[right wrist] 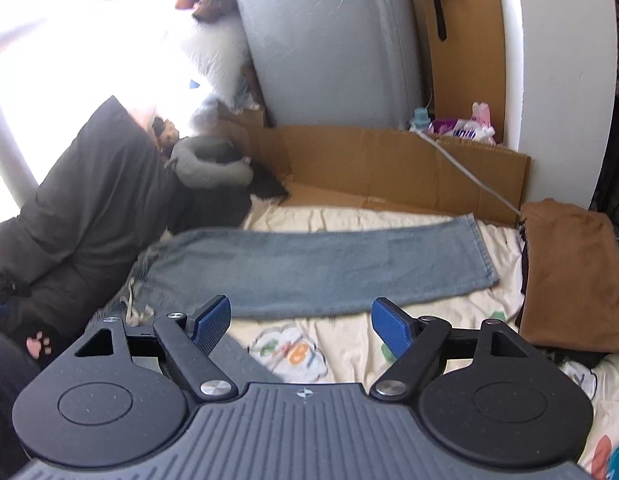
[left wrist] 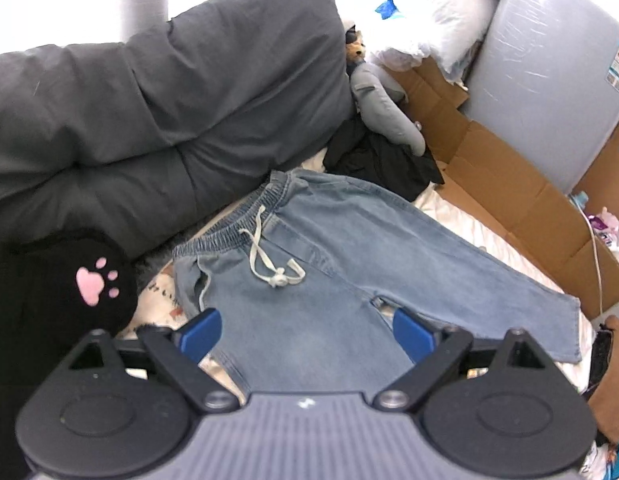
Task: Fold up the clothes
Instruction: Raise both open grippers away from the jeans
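Observation:
Light blue jeans (left wrist: 349,240) with an elastic waistband and a white drawstring (left wrist: 275,268) lie flat on the printed cream sheet (right wrist: 349,344). One leg runs off to the right and the other comes toward the camera. My left gripper (left wrist: 307,332) hovers above the crotch and near leg, open, its blue pads (left wrist: 201,332) wide apart with nothing between them. In the right wrist view the far leg of the jeans (right wrist: 329,268) stretches across to its hem at the right. My right gripper (right wrist: 301,324) hangs open above the sheet just in front of that leg, holding nothing.
Dark grey pillows (left wrist: 169,100) line the left side, with a black paw-print cushion (left wrist: 97,280) below them. A black garment heap (left wrist: 381,160) and a grey plush toy (left wrist: 385,116) sit beyond the waistband. Cardboard (right wrist: 389,164) edges the bed. A folded brown garment (right wrist: 569,272) lies right. A hand (left wrist: 613,360) shows at the right edge.

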The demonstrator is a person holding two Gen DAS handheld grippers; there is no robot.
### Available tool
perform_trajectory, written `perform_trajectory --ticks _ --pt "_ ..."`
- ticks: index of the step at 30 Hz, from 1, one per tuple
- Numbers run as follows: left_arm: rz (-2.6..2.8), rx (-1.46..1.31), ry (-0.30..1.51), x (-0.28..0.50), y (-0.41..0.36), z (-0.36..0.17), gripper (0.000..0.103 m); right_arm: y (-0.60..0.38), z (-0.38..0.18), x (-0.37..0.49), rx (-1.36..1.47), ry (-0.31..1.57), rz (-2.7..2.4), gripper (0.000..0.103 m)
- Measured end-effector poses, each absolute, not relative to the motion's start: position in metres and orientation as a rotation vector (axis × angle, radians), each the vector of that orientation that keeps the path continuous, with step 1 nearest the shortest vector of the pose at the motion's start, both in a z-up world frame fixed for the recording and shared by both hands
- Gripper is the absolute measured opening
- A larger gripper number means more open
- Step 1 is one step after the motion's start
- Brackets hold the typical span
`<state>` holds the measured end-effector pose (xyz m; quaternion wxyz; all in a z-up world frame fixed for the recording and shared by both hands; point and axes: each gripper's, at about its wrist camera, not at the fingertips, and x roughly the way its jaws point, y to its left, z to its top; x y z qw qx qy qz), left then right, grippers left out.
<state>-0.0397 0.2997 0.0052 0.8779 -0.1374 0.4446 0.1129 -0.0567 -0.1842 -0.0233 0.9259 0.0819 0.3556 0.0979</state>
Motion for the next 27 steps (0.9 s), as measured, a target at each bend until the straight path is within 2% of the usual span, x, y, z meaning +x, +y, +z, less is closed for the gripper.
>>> perform_trajectory --ticks 6,11,16,27 --pt "0.232 -0.280 0.961 -0.047 0.295 -0.010 0.095 -0.176 -0.056 -0.070 0.103 0.828 0.244 0.083" --pt "0.237 -0.283 1.019 -0.042 0.303 -0.039 0.086 -0.162 -0.093 -0.076 0.066 0.919 0.279 0.082" --pt "0.247 -0.300 1.043 -0.040 0.313 -0.066 0.083 -0.136 -0.129 -0.079 -0.014 1.000 0.371 0.080" --pt "0.282 -0.328 1.093 -0.039 0.336 -0.098 0.081 -0.089 -0.223 -0.069 -0.080 1.203 0.499 0.069"
